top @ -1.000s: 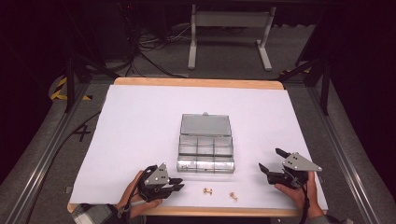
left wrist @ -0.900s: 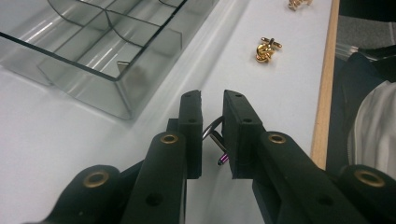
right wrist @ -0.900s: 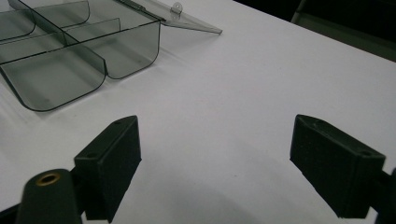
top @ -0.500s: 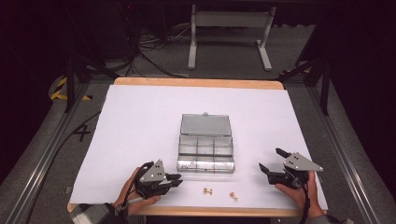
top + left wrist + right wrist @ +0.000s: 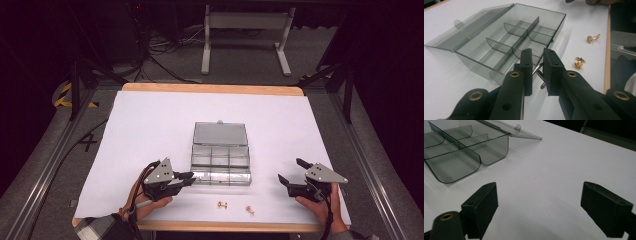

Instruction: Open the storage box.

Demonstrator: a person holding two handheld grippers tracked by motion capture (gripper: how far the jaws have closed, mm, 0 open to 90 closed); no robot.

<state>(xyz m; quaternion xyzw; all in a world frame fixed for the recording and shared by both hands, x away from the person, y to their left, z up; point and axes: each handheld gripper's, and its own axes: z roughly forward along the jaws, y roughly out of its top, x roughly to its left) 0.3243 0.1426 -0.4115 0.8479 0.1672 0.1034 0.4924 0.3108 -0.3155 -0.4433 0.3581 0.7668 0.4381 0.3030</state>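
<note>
A clear smoky plastic compartment box (image 5: 220, 178) lies open mid-table, its lid (image 5: 220, 134) flat behind it. My left gripper (image 5: 191, 178) sits at the box's front left corner, shut on a small silver pin with a purple tip (image 5: 538, 71); the box's near wall (image 5: 474, 61) is just beyond the jaws (image 5: 537, 53). Two small gold pieces (image 5: 222, 204) (image 5: 249, 209) lie on the white table in front of the box, also at the right of the left gripper view (image 5: 578, 62) (image 5: 592, 38). My right gripper (image 5: 291, 170) stands open, right of the box, nothing between its fingers (image 5: 541, 200).
The white sheet covers the table; its wooden front edge (image 5: 225, 226) is just behind the gold pieces. The box's divided compartments (image 5: 456, 152) look empty. Black frame legs and cables stand on the floor beyond the far edge.
My left gripper has shifted slightly forward, toward the box's front left corner. The right gripper has stayed in place.
</note>
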